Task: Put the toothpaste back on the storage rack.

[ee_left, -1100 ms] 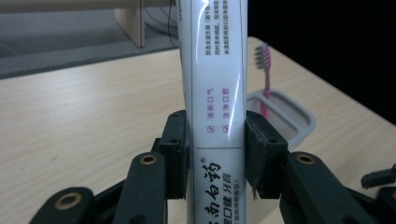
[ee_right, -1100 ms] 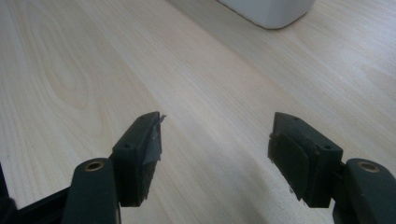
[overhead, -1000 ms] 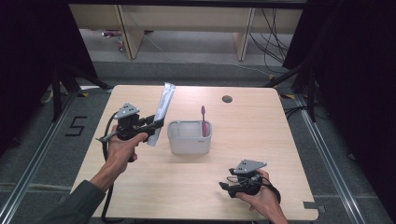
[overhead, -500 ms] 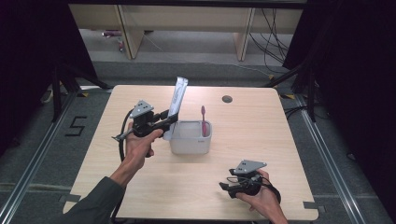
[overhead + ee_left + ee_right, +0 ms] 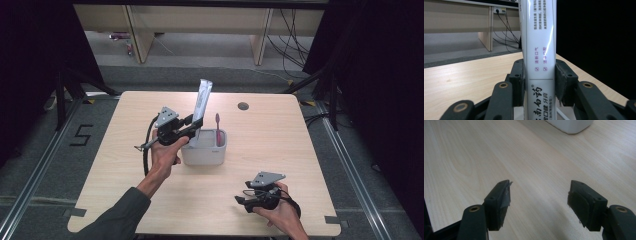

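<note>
My left gripper (image 5: pixel 192 125) is shut on a white toothpaste tube (image 5: pixel 201 106) that stands nearly upright, its lower end over the left part of the white holder (image 5: pixel 205 154). Seen along the left gripper's jaws, the tube (image 5: pixel 539 50) is clamped between both pads, and my left gripper (image 5: pixel 539 85) points across the table. A pink toothbrush (image 5: pixel 218 128) stands in the holder's right part. Near the table's front right, my right gripper (image 5: pixel 241 201) rests low and open; between its pads (image 5: pixel 539 202) is only bare wood, and the holder's corner (image 5: pixel 571 125) shows at the top.
The wooden table (image 5: pixel 280 150) has a dark round grommet (image 5: pixel 243 106) near its far edge. Beyond the table are a grey floor, wooden furniture legs and cables. A floor mark "5" (image 5: pixel 80 134) lies to the left.
My left gripper has carried the toothpaste tube rightward and slightly down, from left of the holder to over its left part, and the tube now stands more upright. The right gripper has not moved.
</note>
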Demonstrator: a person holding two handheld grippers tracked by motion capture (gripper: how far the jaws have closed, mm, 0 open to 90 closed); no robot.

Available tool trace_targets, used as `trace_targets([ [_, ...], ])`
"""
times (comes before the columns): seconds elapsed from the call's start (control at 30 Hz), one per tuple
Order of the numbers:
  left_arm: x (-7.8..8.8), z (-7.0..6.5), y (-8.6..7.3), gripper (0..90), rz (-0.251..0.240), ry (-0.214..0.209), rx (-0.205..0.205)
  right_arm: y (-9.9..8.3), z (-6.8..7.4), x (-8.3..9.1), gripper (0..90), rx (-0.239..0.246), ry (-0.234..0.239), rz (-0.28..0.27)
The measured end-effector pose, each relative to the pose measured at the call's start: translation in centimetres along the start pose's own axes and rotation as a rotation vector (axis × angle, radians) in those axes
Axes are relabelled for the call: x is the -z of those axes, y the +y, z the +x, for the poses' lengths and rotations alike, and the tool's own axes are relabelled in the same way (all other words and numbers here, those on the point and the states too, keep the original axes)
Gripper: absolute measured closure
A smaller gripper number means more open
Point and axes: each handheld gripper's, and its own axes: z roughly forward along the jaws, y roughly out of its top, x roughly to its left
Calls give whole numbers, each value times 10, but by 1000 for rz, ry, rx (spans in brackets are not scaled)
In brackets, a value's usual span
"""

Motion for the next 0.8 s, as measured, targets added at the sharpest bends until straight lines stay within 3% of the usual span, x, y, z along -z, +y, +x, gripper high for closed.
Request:
trace_targets([
  [0.33, -16, -2, -11, 631, -26, 1, -5, -1, 1, 0, 347, -7, 4, 3],
  [0.5, -20, -2, -15, 631, -35, -1, -13, -1, -2, 0, 348, 19, 4, -6],
  [0.57, -21, -1, -17, 631, -35, -3, -13, -1, 0, 1, 347, -7, 6, 2],
  [0.7, -22, 0, -22, 630, -45, 1, -12, -1, -2, 0, 347, 33, 3, -10],
  [0.73, -23, -1, -23, 631, -46, 3, -10, -2, -1, 0, 347, 9, 4, -4],
  [0.8, -24, 0, -25, 631, -45, 4, -10, -1, -1, 0, 348, 13, 5, -3],
])
